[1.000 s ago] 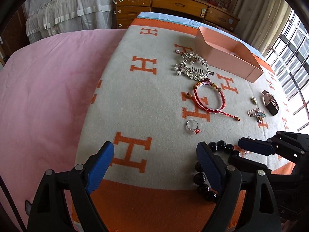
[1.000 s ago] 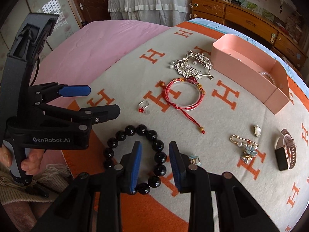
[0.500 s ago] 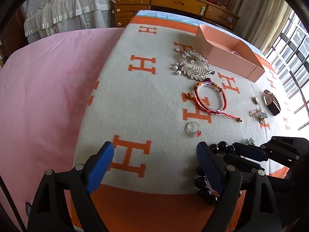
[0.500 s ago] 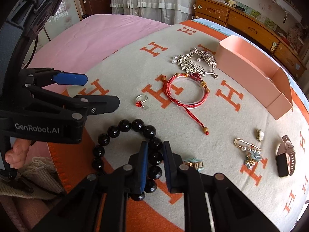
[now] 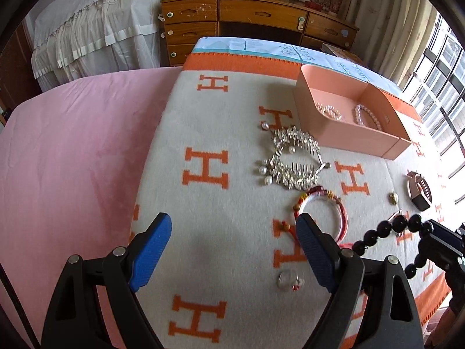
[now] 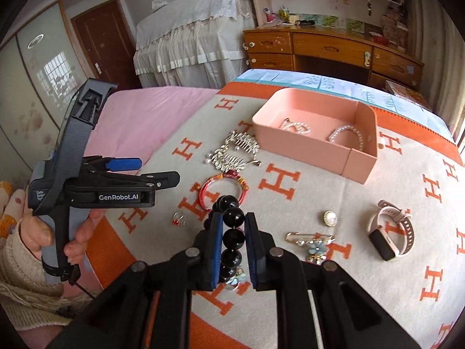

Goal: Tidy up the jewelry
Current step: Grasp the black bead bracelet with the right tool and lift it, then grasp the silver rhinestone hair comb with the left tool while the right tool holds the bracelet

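Observation:
My right gripper [image 6: 234, 218] is shut on a black bead bracelet [image 6: 232, 234] and holds it lifted above the blanket; the bracelet also hangs at the right of the left wrist view [image 5: 398, 225]. My left gripper [image 5: 234, 232] is open and empty above the blanket, and shows at the left of the right wrist view [image 6: 151, 171]. A pink box [image 6: 293, 148] at the back holds pearl and crystal bracelets [image 6: 348, 133]. A red cord bracelet [image 6: 223, 187], a silver hair comb [image 6: 232, 152] and a ring [image 6: 178, 218] lie before it.
A pearl brooch [image 6: 330, 218], a flower pin [image 6: 312, 242] and a pink-strapped watch [image 6: 391, 231] lie on the orange-and-grey H-pattern blanket [image 6: 377, 276] to the right. A pink bedspread [image 5: 72, 151] lies to the left. A wooden dresser [image 5: 255, 20] stands behind.
My right gripper closed on the black bead bracelet and lifted it off the blanket. My left gripper moved forward, still open.

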`<state>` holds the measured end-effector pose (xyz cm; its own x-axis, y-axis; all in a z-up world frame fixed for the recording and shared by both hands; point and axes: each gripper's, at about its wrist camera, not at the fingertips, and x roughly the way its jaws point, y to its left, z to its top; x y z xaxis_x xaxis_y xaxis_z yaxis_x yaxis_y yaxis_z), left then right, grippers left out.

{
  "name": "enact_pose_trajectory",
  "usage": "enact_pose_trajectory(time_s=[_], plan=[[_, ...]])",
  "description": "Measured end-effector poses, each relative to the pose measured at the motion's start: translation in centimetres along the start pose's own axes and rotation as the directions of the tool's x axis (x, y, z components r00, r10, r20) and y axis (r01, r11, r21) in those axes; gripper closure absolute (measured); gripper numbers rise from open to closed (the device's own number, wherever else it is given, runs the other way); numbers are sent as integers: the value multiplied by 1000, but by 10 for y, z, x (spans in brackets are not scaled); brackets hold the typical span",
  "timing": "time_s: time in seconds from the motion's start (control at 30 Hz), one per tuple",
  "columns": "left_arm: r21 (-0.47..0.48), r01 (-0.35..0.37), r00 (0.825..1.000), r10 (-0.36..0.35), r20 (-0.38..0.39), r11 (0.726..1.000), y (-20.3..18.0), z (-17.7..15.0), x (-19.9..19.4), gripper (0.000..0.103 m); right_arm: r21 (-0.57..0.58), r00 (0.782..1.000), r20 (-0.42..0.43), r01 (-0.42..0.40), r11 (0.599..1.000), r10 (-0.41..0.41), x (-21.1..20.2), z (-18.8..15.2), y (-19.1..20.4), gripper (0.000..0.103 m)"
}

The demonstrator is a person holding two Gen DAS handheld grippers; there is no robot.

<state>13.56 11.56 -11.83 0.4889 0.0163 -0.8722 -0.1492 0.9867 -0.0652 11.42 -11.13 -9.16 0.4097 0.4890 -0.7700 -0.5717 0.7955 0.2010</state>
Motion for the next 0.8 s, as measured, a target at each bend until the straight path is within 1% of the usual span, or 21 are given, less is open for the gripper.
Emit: enact_pose_trajectory(time_s=[0.1,0.17,0.2,0.27,0.4,0.53,0.8], plan=[[-12,35,999,-35,-6,999,-1,22,9,18,53,1000,20,6,999,-7,-7,3,-19,88],[-16,64,998,-65,-24,998,-2,36,17,28,82,1000,26,15,997,-17,-9,3,-30,88],[-16,77,996,-78,-36,997,-3,41,23,31,93,999,25,18,995,-21,-7,2,-34,88],[-17,97,993,-98,-65,995,-5,51,34,40,115,1000,21,17,993,-20,-6,1,-43,88],[-18,107,987,-108,-121,994,-9,63,56,48,146,1000,7,10,989,-11,-1,-4,-54,88],[-10,110,980,-110,-167,994,-12,69,73,60,161,1000,-1,-3,987,4,2,-5,-59,88],[8,100,978,-97,-187,995,-16,76,82,62,175,1000,-17,-19,984,22,7,-5,-63,88]])
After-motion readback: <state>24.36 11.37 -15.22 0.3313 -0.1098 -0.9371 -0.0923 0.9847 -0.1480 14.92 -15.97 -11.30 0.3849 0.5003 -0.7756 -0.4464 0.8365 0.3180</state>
